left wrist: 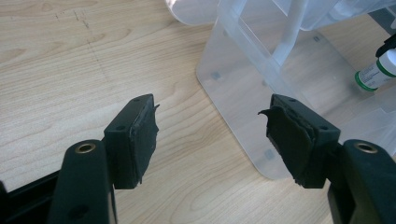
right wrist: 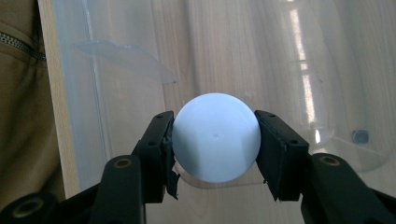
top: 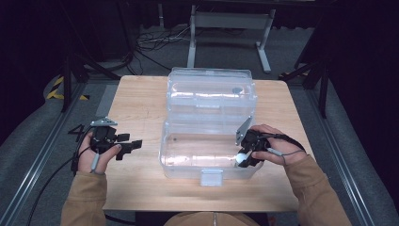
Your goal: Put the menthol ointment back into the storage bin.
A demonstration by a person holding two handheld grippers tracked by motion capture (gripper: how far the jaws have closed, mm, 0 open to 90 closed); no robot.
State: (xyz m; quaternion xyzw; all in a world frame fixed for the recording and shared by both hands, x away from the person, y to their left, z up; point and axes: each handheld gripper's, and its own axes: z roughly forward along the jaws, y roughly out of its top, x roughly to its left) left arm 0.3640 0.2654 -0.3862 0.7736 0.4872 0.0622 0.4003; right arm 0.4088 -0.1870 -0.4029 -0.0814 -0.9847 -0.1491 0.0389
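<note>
Far left: left hand-held gripper (top: pixel 123 147) resting low over the bare tabletop (top: pixel 141 103), jaws spread wide, nothing between the pads, pointing toward the box (top: pixel 188 155). From the left gripper view: torn black pads (left wrist: pixel 142 137) well apart, wood grain under them, box corner just past the right pad.

Centre: clear plastic box, open, lid (top: pixel 211 89) tipped back behind the base; latch (top: pixel 211 177) at the near wall.

Right: right hand-held gripper (top: pixel 244 157) reaching over the box's right wall, near its front right corner, clamped on a white bottle (top: pixel 242 158). From the right gripper view: bottle's round white end (right wrist: pixel 215 136) squeezed between both pads, touching each, held above the transparent box floor. From the left gripper view: same bottle (left wrist: pixel 377 71) seen side-on, white with a green band, inside the box's far end.
</note>
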